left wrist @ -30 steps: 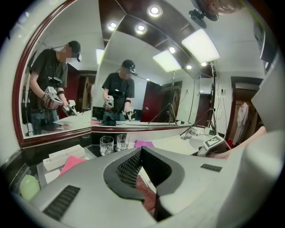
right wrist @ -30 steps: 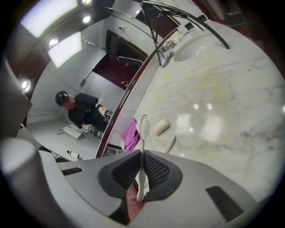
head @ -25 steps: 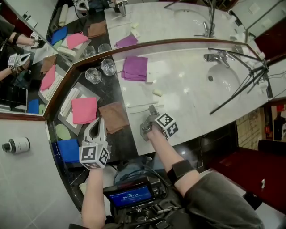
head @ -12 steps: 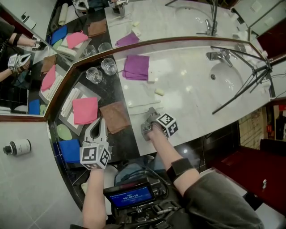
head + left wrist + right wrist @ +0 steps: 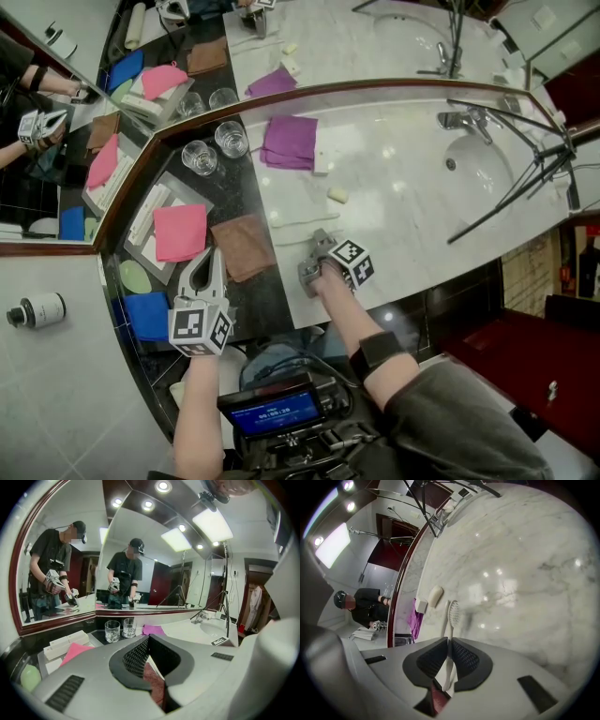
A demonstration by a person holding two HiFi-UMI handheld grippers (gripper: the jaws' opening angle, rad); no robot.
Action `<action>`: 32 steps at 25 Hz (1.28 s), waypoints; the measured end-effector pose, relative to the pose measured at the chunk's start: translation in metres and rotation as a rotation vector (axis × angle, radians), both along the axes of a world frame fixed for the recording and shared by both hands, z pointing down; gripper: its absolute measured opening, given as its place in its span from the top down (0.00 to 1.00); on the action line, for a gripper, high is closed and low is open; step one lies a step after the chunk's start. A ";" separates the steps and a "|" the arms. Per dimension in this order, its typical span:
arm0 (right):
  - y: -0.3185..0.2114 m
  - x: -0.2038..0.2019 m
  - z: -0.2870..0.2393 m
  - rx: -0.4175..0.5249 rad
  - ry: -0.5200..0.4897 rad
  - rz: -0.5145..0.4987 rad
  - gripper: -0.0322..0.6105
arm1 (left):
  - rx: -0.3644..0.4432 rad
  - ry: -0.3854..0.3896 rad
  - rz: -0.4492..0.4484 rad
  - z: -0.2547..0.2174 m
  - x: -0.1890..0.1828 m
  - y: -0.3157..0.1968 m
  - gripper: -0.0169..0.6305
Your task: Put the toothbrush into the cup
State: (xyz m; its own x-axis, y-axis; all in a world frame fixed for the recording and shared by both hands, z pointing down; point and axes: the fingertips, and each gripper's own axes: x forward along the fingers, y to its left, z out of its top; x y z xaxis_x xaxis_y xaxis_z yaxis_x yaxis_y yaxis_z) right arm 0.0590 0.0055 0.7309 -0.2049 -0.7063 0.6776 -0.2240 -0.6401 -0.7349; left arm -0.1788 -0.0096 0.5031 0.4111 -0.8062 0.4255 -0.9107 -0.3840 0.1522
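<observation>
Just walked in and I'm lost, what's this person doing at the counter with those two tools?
They're going for the white toothbrush lying on the marble counter. The right tool is over it. Its jaws have just been opening, with the handle between them, apparently not gripped yet. The left tool is shut and empty. The glasses by the mirror hold no brush.

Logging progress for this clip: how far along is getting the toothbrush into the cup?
Done: nothing yet. The white plastic toothbrush lies on the marble counter, well apart from the two clear glass cups.
In hand: the right hand-held gripper straddles its handle; its jaws have just been opening, and no firm grip is evident.
Remaining: grip, lift, carry to a cup and drop it in.
</observation>
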 end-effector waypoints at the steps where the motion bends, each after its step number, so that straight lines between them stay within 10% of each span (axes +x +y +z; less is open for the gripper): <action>1: 0.000 0.001 0.000 -0.003 0.004 -0.004 0.84 | -0.002 0.001 -0.001 0.001 0.000 -0.001 0.97; 32: 0.007 0.009 -0.024 -0.085 0.002 -0.106 0.72 | 0.043 0.039 0.015 -0.019 0.022 -0.016 0.97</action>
